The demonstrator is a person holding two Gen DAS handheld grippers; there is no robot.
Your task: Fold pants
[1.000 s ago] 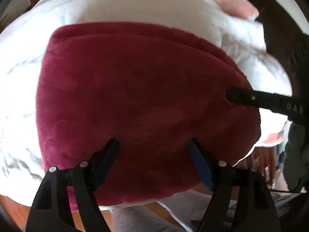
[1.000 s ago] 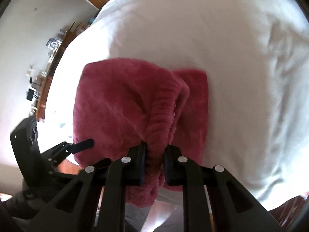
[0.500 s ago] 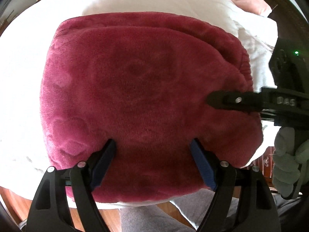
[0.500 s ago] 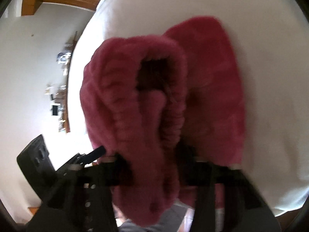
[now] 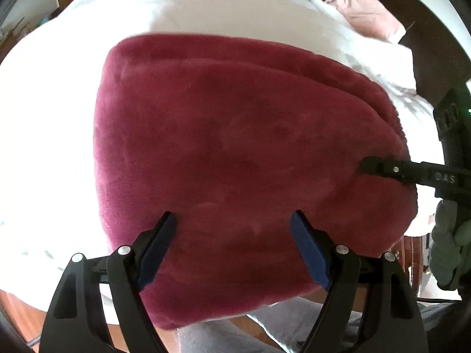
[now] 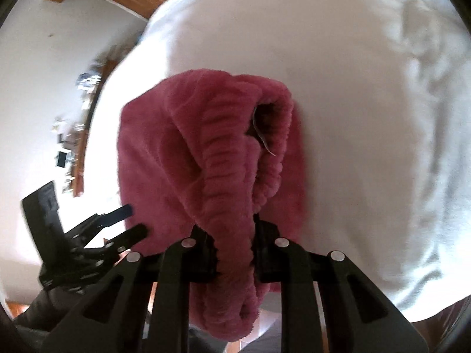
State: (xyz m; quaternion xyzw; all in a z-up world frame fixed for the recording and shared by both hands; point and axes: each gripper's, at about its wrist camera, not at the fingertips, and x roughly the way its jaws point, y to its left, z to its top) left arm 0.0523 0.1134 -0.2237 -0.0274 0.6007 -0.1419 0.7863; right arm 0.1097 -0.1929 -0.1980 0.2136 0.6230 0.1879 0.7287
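Bed: white bedding (image 5: 206,8) under your grippers | pants (image 5: 235,147): crimson plush, folded into a thick bundle on the bedding | left gripper (image 5: 232,220): fingers spread wide, poised over the near edge | right gripper (image 6: 232,238): clamped on the ribbed waistband (image 6: 226,182), lifting it | far edges blurred.

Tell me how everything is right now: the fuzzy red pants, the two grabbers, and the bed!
Pants: folded into a thick bundle on the bed, ribbed waistband lifted at one end.
Left gripper: jaws open, over the near edge of the pants, gripping nothing.
Right gripper: jaws shut on the waistband.
White bedding: spread out, lightly wrinkled, under the pants.
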